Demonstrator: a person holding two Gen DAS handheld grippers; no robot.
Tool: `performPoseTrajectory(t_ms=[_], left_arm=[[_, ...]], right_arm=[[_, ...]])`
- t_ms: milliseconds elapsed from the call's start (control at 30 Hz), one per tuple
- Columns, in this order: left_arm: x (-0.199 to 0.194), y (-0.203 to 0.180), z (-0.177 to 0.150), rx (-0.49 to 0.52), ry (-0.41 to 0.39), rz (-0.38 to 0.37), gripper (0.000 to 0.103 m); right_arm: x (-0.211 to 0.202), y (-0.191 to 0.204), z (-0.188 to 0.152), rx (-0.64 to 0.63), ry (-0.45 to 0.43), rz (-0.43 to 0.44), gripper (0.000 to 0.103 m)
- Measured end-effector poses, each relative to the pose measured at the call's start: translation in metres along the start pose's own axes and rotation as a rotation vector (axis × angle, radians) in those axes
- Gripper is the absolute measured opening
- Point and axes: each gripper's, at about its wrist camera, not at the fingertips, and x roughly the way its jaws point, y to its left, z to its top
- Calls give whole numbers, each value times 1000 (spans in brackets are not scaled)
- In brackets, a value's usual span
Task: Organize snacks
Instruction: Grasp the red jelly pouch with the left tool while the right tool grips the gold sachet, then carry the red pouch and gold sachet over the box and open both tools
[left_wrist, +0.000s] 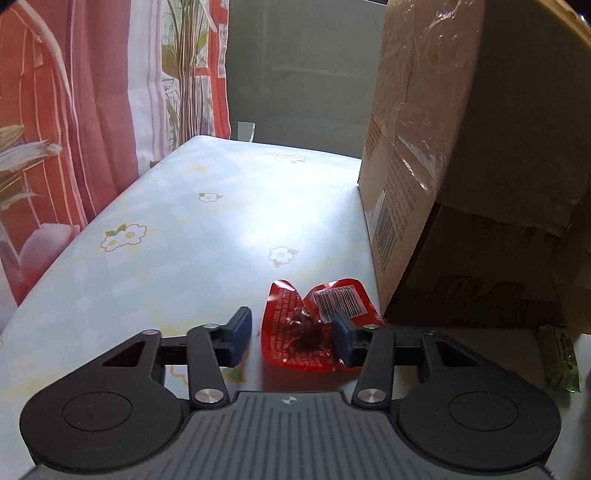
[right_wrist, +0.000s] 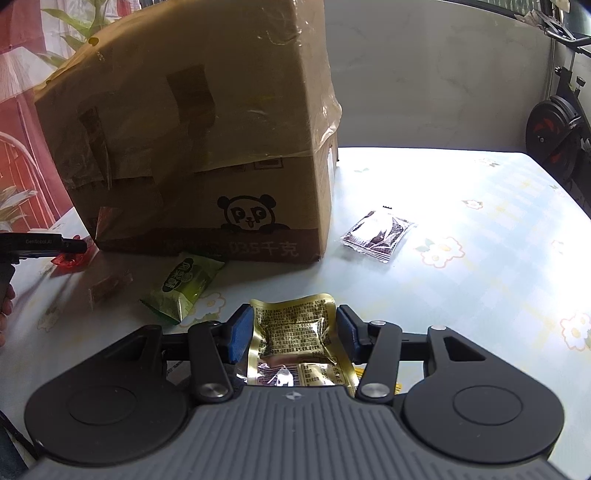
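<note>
In the left wrist view a red snack packet (left_wrist: 303, 332) lies crumpled on the table between the fingers of my left gripper (left_wrist: 291, 336). The right pad touches it, the left pad stands apart, so the gripper is open. In the right wrist view a gold snack packet (right_wrist: 295, 332) sits between the blue pads of my right gripper (right_wrist: 293, 330); both pads press its edges. A green packet (right_wrist: 184, 286), a small brown packet (right_wrist: 109, 288) and a dark brown packet (right_wrist: 378, 232) lie on the table. The left gripper (right_wrist: 70, 245) shows at the far left by the red packet (right_wrist: 68, 260).
A big cardboard box (right_wrist: 192, 147) with a panda print stands on the floral tablecloth (right_wrist: 480, 258), close to the right of the left gripper (left_wrist: 461, 166). Red curtains (left_wrist: 74, 110) hang left of the table. An exercise bike (right_wrist: 557, 136) stands beyond the far right edge.
</note>
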Motion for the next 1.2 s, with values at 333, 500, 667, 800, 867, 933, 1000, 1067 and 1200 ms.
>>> performPoseTrajectory(t_ms=[333, 500, 667, 800, 867, 933, 1000, 1067, 1200], left_arm=[[-17, -1, -11, 9, 29, -69, 35], [-29, -8, -17, 30, 19, -76, 23], [-40, -3, -23, -8, 18, -79, 18], [-49, -2, -27, -50, 23, -84, 19], [-53, -6, -29, -28, 11, -68, 29], [-53, -9, -29, -8, -8, -62, 46], [-51, -10, -26, -9, -20, -54, 48], [-43, -9, -22, -14, -17, -55, 48], [-23, -8, -21, -10, 12, -31, 49]], right_arm=[[-3, 3, -1, -5, -3, 11, 52], [-7, 3, 0, -8, -12, 8, 52], [-10, 4, 0, -5, -24, 11, 52], [-11, 5, -1, -7, -28, 18, 52], [-12, 6, -1, -6, -30, 20, 52], [-13, 6, -1, -4, -33, 21, 52], [-14, 6, -1, -4, -36, 24, 52], [-14, 7, -1, -5, -37, 27, 52], [-14, 7, -2, -4, -37, 30, 52]])
